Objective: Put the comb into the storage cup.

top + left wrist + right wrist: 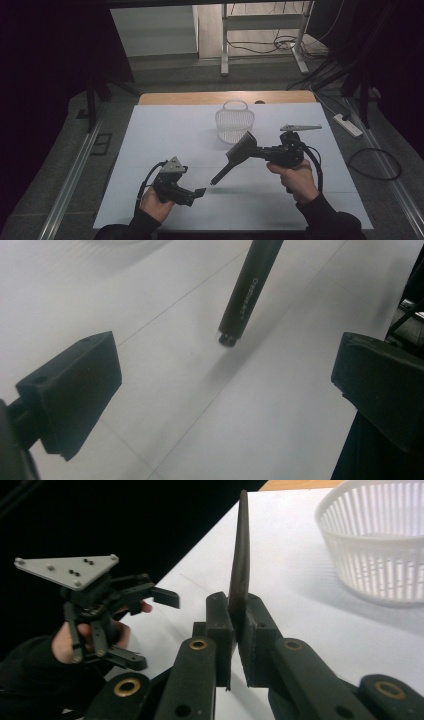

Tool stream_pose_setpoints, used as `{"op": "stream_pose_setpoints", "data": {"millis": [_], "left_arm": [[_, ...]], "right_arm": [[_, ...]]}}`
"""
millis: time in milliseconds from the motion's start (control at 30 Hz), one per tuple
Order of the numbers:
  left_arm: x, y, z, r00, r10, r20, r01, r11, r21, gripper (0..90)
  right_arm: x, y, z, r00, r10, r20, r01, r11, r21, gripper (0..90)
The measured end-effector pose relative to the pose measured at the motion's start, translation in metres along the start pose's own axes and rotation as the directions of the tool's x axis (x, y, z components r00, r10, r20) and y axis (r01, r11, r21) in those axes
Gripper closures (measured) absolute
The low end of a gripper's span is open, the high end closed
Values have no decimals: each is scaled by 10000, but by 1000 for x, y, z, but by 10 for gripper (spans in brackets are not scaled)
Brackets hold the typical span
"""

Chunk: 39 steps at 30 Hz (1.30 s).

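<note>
High view puts the right hand-held gripper (260, 150) over the right half of the table (150, 150), a little nearer the near edge than the far one, with its jaws clamped on the flat head of a dark brush (239, 151). The brush hangs off the jaws toward the table's middle, head up by the jaws and its thin black handle slanting down and left; the handle's tip hovers close over the white surface, and I cannot tell whether it touches.

Right gripper view shows the grip plainly: the two black jaws are pressed on either side of the brush head (240, 575), which stands edge-on and upright between them. Beyond it, toward the far edge of the table, sits a white slatted basket (380, 545), upright and apart from the brush. In the high view the basket (235, 122) stands near the middle of the far edge, just behind the brush head.

The left hand-held gripper (197, 192) is held low over the near left part of the table, its jaws pointing right toward the handle's tip. Left gripper view shows its two jaws spread wide with nothing between them; the brush handle (247, 290) comes down from the top edge of that view, its end a short way ahead of the jaws and clear of both.
</note>
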<state>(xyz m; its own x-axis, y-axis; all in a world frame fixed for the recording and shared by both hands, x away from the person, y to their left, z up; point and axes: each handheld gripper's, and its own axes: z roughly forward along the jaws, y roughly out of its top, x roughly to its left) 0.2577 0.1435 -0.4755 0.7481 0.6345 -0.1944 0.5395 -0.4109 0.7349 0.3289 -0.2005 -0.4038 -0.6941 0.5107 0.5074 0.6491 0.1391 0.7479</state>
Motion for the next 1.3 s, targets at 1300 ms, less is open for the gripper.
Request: {"op": "stream_pose_setpoints", "data": {"millis": [1300], "left_arm": [[25,-43,-61,9904,-1307,-444,1254,9863,-1068,4]], "right_arm": [[-1,24,-6,9956,-579,738,617,9968,-506,836]]}}
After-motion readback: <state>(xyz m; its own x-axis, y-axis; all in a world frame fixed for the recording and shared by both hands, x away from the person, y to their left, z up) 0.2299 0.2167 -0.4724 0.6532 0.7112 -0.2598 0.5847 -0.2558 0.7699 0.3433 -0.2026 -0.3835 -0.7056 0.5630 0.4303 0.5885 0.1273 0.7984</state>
